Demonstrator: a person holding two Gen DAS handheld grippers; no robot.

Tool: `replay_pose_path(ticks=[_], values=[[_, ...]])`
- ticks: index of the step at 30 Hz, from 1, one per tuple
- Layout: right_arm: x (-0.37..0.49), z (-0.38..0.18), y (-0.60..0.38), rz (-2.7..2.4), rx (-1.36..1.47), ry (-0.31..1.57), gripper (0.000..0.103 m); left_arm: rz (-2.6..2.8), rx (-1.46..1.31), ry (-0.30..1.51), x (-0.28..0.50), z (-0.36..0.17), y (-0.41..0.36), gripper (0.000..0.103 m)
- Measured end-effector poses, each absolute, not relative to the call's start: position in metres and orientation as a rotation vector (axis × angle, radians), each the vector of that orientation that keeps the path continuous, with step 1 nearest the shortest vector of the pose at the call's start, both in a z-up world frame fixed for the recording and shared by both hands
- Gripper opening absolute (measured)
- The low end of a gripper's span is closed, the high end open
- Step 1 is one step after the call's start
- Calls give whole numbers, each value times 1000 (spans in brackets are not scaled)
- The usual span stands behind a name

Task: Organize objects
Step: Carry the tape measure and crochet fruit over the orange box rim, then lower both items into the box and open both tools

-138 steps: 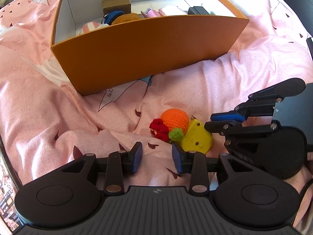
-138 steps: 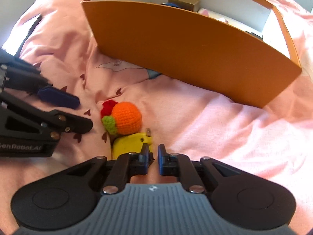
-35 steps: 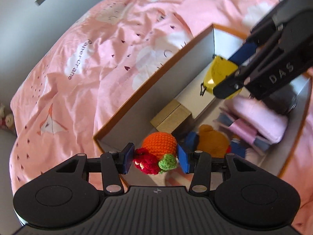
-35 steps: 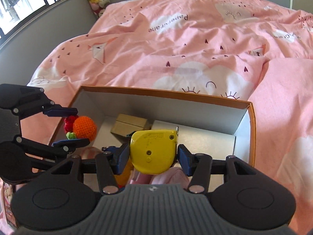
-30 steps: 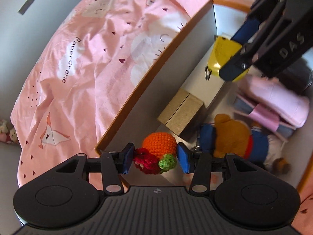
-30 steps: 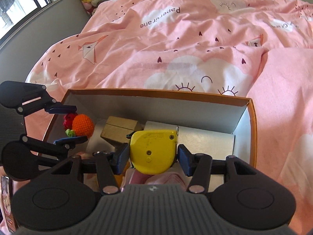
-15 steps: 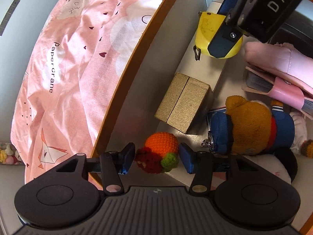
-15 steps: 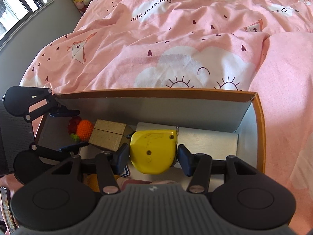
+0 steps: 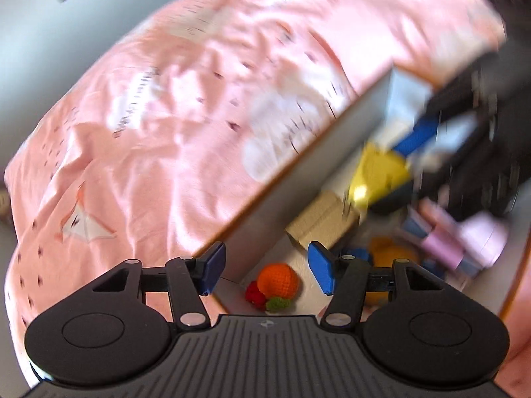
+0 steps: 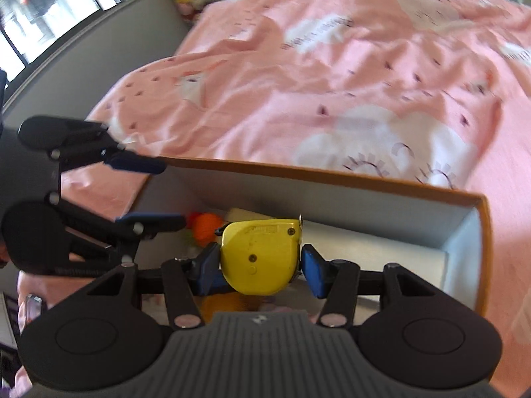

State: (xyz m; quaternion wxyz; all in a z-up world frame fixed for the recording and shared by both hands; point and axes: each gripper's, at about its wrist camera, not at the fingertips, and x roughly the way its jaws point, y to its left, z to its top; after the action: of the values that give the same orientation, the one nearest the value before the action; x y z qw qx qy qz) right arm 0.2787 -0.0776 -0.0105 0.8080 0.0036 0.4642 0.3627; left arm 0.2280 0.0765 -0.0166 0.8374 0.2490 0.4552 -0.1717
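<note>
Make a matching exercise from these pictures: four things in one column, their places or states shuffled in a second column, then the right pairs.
Things
1. crochet orange toy
2. yellow tape measure
3. left gripper
4. gold box

Places or states
A. clamped between the right gripper's pads
B. jaws open, nothing between them
C. lying on the box floor, in a corner
D. standing in the box by its long wall

Pairs: 1-C, 2-A, 3-B, 4-D

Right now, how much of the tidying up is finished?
Nearly done. The knitted orange toy already lies in the box, below the left gripper, whose jaws have just been opening, nothing pressed between them. The right gripper holds the yellow tape measure over the box; letting it go inside is left. Other things, like a gold box, are in too.
</note>
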Motion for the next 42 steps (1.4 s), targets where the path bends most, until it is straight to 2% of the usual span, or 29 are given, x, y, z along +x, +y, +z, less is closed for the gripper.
replay_pose_path(ticks=[5, 10, 18, 26, 33, 42], values=[[265, -8, -39, 864, -114, 950, 56, -286, 415, 951, 217, 6, 102, 64], [262, -18, -10, 882, -134, 974, 56, -219, 393, 944, 225, 3, 112, 64], [271, -41, 16, 855, -39, 1159, 56, -188, 324, 958, 224, -5, 132, 64], [278, -53, 16, 792, 31, 1238, 56, -176, 297, 957, 221, -10, 139, 63], [275, -36, 3, 779, 25, 1188, 56, -175, 258, 949, 213, -8, 138, 63], [242, 17, -44, 734, -46, 984, 58, -176, 253, 865, 181, 20, 108, 64]])
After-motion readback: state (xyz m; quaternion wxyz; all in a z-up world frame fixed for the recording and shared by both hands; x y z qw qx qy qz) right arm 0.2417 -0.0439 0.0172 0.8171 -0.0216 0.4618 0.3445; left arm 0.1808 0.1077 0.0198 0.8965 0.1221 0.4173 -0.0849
